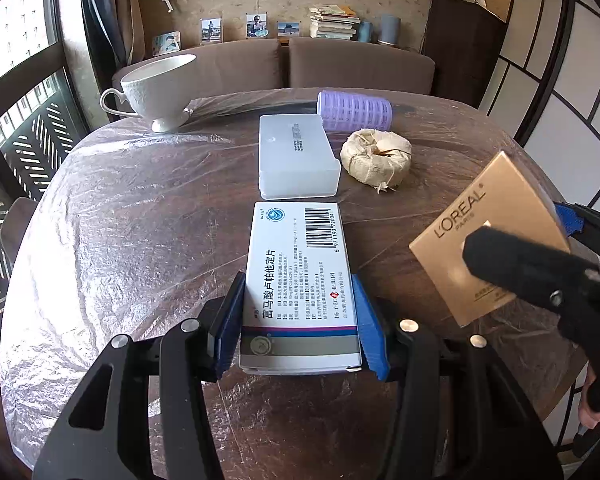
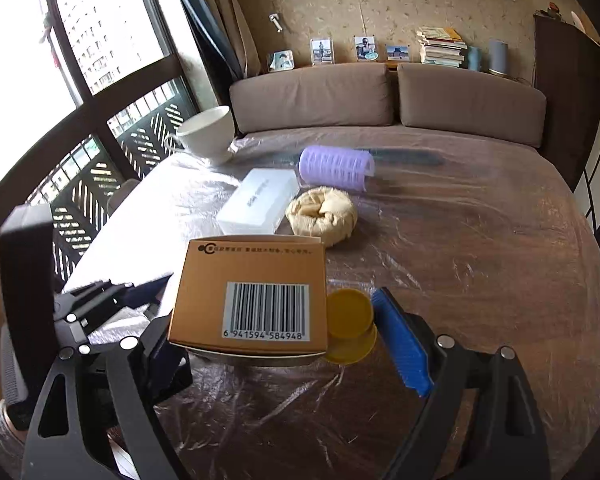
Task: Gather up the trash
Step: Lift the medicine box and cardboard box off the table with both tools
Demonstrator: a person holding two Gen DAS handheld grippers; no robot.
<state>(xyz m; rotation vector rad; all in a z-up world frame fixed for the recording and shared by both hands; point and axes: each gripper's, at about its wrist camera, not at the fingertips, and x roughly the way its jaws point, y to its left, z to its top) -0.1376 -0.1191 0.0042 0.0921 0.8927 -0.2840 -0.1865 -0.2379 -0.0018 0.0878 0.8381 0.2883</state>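
The left gripper (image 1: 298, 320) is clamped on a white-and-blue cardboard medicine box (image 1: 300, 276), blue pads pressing its two long sides, the box raised off the plastic-wrapped brown worktop (image 1: 132, 208). The right gripper (image 2: 288, 344) holds a gold L'Oréal carton (image 2: 252, 296) — its jaws stand wide, though the left wrist view shows a black finger over the carton's face and a blue pad behind it, so it looks gripped. A yellow round lid (image 2: 348, 320) lies just beside that carton.

Two pieces look collected but not yet dropped anywhere; no bin is in view. Beyond the medicine box there remain a translucent white plastic case (image 1: 296, 160), a cream cloth-wrapped ring (image 1: 376, 158) just right of it and a lilac hair roller (image 1: 354, 112) behind — which of these count as trash is a guess. A white teacup (image 1: 156, 88) stands far left.
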